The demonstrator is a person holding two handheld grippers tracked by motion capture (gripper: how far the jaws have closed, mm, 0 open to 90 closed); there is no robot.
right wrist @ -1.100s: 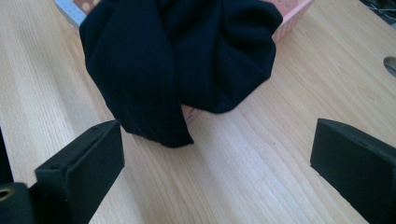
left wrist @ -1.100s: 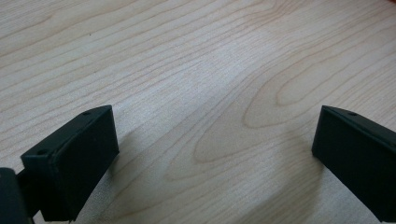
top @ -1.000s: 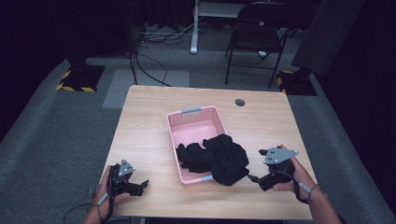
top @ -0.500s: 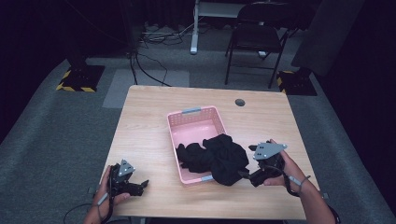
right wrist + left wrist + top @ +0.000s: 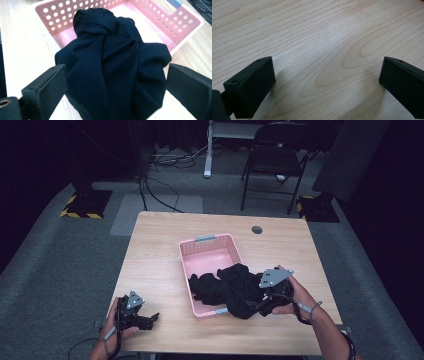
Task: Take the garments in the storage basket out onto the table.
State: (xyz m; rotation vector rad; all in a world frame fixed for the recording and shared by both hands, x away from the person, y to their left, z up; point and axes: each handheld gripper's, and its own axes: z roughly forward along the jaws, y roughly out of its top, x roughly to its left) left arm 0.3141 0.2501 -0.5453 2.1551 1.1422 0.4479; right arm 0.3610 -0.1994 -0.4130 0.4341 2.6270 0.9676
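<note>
Cloth [image 5: 235, 287] lies bunched in the pink basket [image 5: 207, 251], spilling over its near-right corner; the right gripper [image 5: 116, 82] has slid in from the desk [image 5: 165, 245], fingers wide and narrowing slightly around the bundle, ready to grab. Left gripper [image 5: 145, 319] waits, fingers wide

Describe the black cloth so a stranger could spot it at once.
On the wooden table sits a pink perforated basket. The black cloth is bunched in the basket's near end and spills over its near right corner onto the wood, with the right gripper open around that spilled part. It is the one soft, dark heap among hard, pale things.
</note>
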